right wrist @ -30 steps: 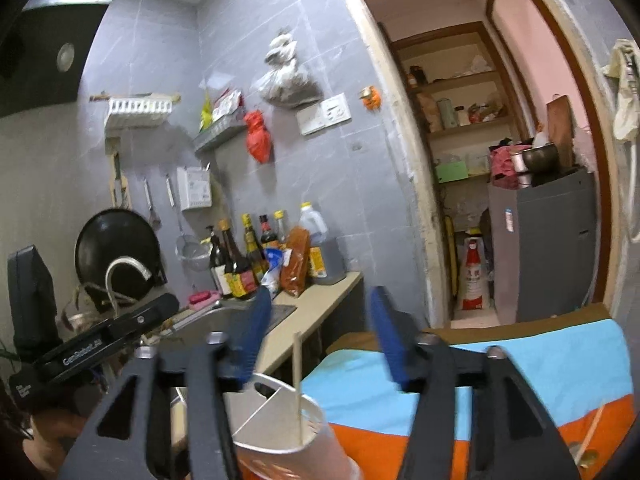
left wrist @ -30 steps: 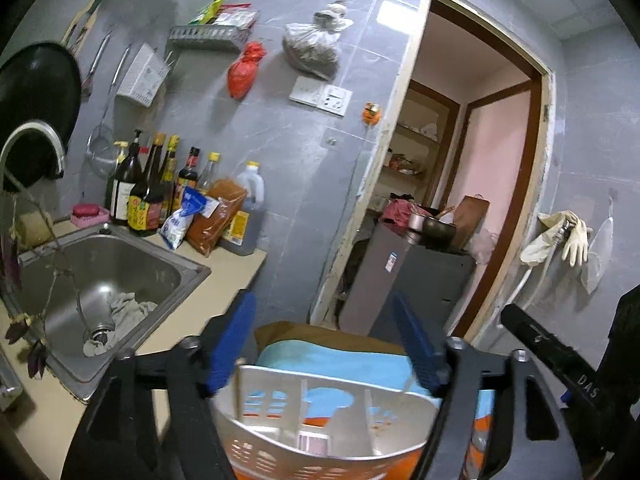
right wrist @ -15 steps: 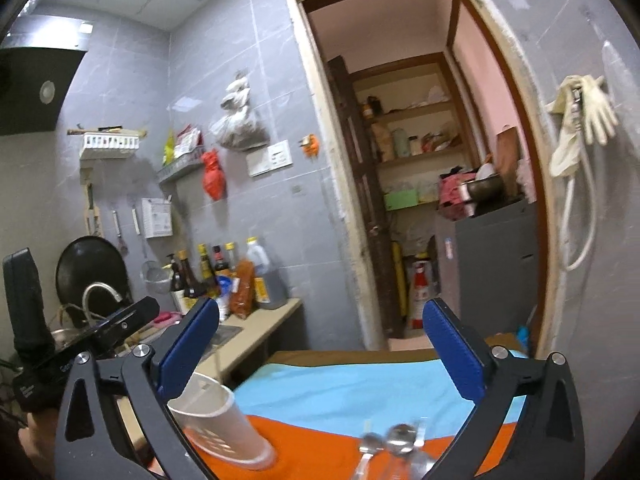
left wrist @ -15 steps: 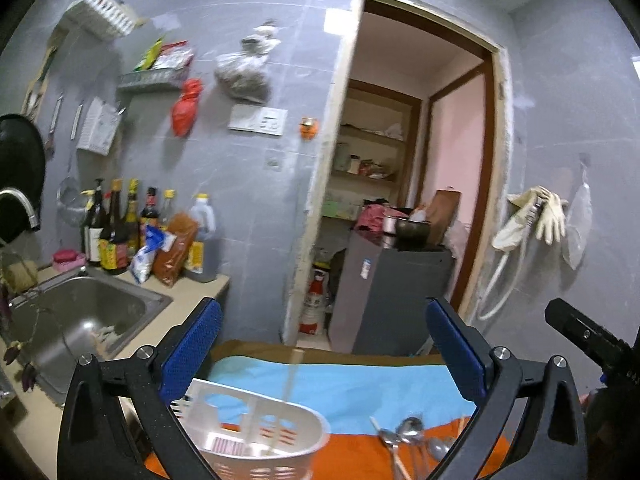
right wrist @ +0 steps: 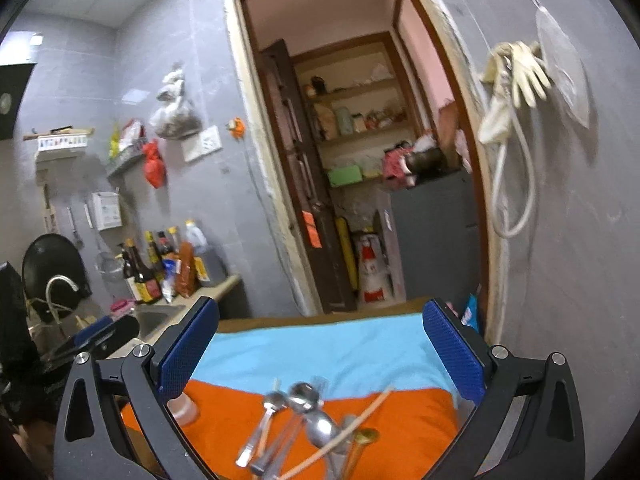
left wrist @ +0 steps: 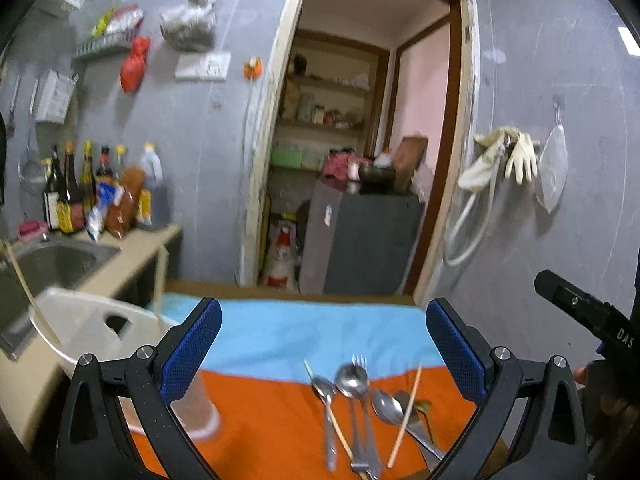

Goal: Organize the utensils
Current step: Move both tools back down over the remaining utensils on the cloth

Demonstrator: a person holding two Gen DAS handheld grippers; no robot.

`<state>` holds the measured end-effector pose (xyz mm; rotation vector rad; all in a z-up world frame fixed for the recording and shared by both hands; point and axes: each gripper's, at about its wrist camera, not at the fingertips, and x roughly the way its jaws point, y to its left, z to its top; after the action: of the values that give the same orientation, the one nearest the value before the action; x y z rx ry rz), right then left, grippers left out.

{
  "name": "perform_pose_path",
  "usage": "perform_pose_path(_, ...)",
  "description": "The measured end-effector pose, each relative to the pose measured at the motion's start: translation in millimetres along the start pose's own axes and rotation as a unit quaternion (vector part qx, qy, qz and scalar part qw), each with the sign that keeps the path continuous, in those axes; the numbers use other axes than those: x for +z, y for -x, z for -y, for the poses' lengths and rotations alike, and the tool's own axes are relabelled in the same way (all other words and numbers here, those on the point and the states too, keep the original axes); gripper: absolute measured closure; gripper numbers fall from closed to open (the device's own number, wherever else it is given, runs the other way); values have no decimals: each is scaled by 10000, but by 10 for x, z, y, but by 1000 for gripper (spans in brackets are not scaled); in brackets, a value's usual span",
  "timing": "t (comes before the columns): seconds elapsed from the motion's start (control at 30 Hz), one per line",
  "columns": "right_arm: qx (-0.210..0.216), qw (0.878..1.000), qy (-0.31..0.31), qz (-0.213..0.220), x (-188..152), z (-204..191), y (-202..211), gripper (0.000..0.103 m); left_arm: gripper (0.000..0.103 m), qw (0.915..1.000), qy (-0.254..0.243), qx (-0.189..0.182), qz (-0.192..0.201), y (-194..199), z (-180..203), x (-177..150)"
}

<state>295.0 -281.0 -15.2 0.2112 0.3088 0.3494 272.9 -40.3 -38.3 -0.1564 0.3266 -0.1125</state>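
Observation:
A pile of metal spoons, a fork and loose chopsticks [left wrist: 360, 408] lies on the orange part of the table cloth, also in the right wrist view [right wrist: 312, 428]. A white slotted utensil holder [left wrist: 92, 332] stands at the table's left with chopsticks [left wrist: 160, 284] sticking up in it. My left gripper [left wrist: 320, 344] is open and empty above the cloth, between holder and pile. My right gripper [right wrist: 320, 348] is open and empty above the pile. Only the holder's base [right wrist: 182, 410] shows in the right wrist view.
The table carries a blue and orange cloth [left wrist: 304, 332]. A counter with a steel sink [left wrist: 48, 260] and several sauce bottles [left wrist: 80, 192] runs along the left. A doorway [left wrist: 360, 140] with a grey cabinet lies beyond; a wall [left wrist: 560, 200] stands close on the right.
Both grippers opened wide and pulled back from the holder. Both views swung right, from the holder toward the utensil pile. A chopstick now stands in the holder.

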Motion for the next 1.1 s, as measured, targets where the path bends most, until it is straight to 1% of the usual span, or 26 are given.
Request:
perform_pose_path(0.13,-110,9995,-137,-259,-134,224,-72,0,3,9993,-27,21,-382,-227,105,-189)
perform_pose_path(0.27,-227,9968,-351,-674,-297,426,-275,0,3,9967,6,86,-811,-474,141,-363)
perform_pose_path(0.33,-282,9944,-447,-915,-387,502,-394,0,3,9937,-54,175,-1102,-642,152,-455)
perform_pose_path(0.43,-238,9906,-643,-1182,-503,592,-549,1,3,9887,-185,287,-1461,-835,156,-588)
perform_pose_path(0.5,-189,9871,-727,-1414,-577,635,-685,4,3,9852,-258,320,-1662,-938,146,-683)
perform_pose_path(0.57,-179,9841,-722,-1610,-636,658,-793,14,3,9824,-294,317,-1818,-1029,133,-760)
perform_pose_path(0.6,-157,9826,-721,-1703,-661,666,-844,17,4,9809,-302,327,-1894,-1078,122,-795)
perform_pose_path(0.63,-138,9810,-726,-1795,-688,673,-895,20,6,9797,-305,327,-1952,-1118,104,-811)
perform_pose_path(0.7,-99,9777,-744,-1959,-735,680,-986,27,17,9768,-313,305,-2096,-1197,66,-868)
perform_pose_path(0.73,-95,9761,-740,-2042,-760,679,-1031,32,26,9755,-306,281,-2161,-1228,45,-881)
perform_pose_path(0.77,-95,9744,-729,-2126,-778,673,-1082,35,33,9738,-297,279,-2238,-1264,21,-896)
perform_pose_path(0.8,-78,9731,-731,-2182,-797,674,-1115,37,37,9714,-282,261,-2343,-1313,-2,-922)
perform_pose_path(0.87,-58,9700,-729,-2317,-839,675,-1187,45,48,9689,-260,213,-2453,-1365,-17,-937)
perform_pose_path(0.9,-41,9687,-738,-2370,-855,684,-1212,48,50,9672,-263,181,-2521,-1396,-30,-957)
perform_pose_path(0.97,14,9652,-794,-2492,-889,691,-1274,54,60,9649,-253,115,-2613,-1432,-26,-983)
perform_pose_path(1.0,37,9631,-823,-2563,-904,697,-1303,55,62,9632,-247,70,-2675,-1455,-29,-991)
perform_pose_path(1.03,44,9606,-842,-2647,-920,705,-1334,58,67,9619,-240,33,-2725,-1473,-31,-1000)
perform_pose_path(1.07,45,9580,-867,-2732,-938,713,-1364,61,71,9607,-229,3,-2765,-1485,-36,-1015)
perform_pose_path(1.1,58,9558,-893,-2800,-953,722,-1388,62,71,9594,-198,-35,-2814,-1501,-53,-1028)
